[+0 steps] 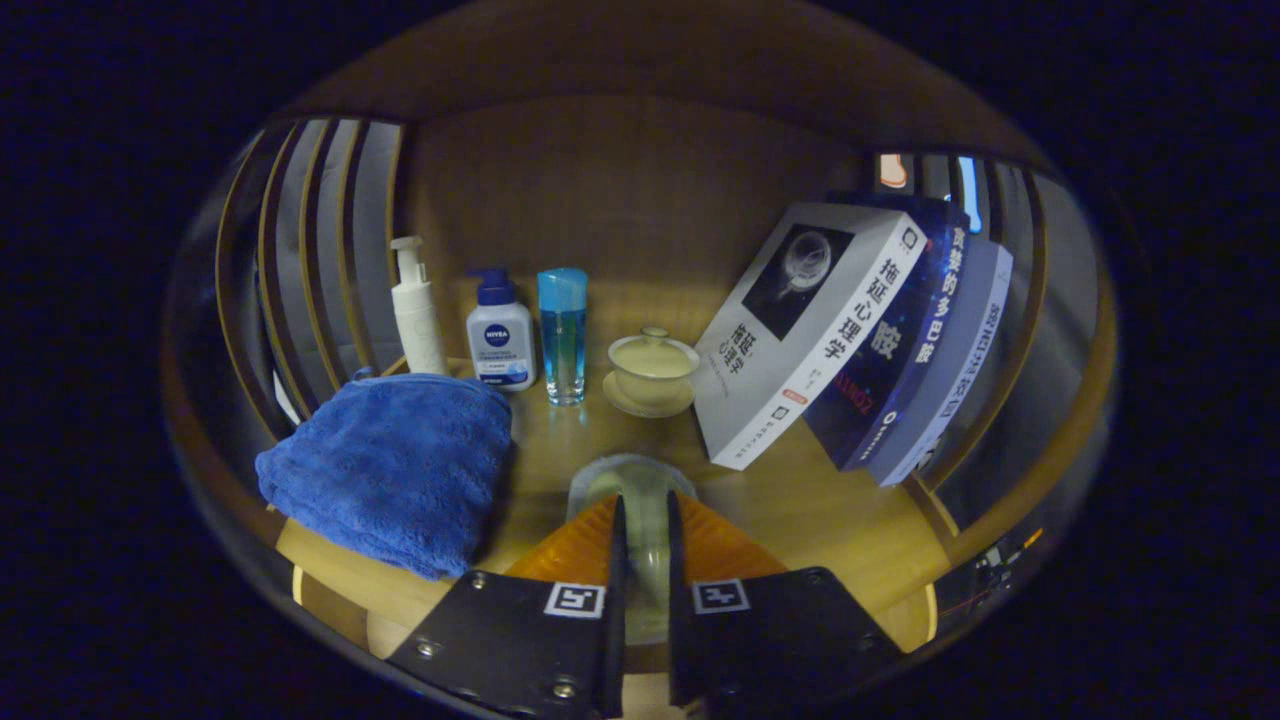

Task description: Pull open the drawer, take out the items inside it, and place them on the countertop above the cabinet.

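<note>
Gripper view shows my tongs (645,560) nearly closed, pinching a pale translucent cup (632,480) low-centre so it lands on bare worktop (800,500) before the lidded teacup (653,370).

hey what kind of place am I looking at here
Probably a wooden shelf or cabinet countertop in a home-style setup. Toiletry bottles, a folded blue towel and leaning books stand on it. The gripper fingers hold a pale item between them.

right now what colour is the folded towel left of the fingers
Blue, a plush folded towel, seen best in the gripper view; the gripper is closed on a pale item.
</note>
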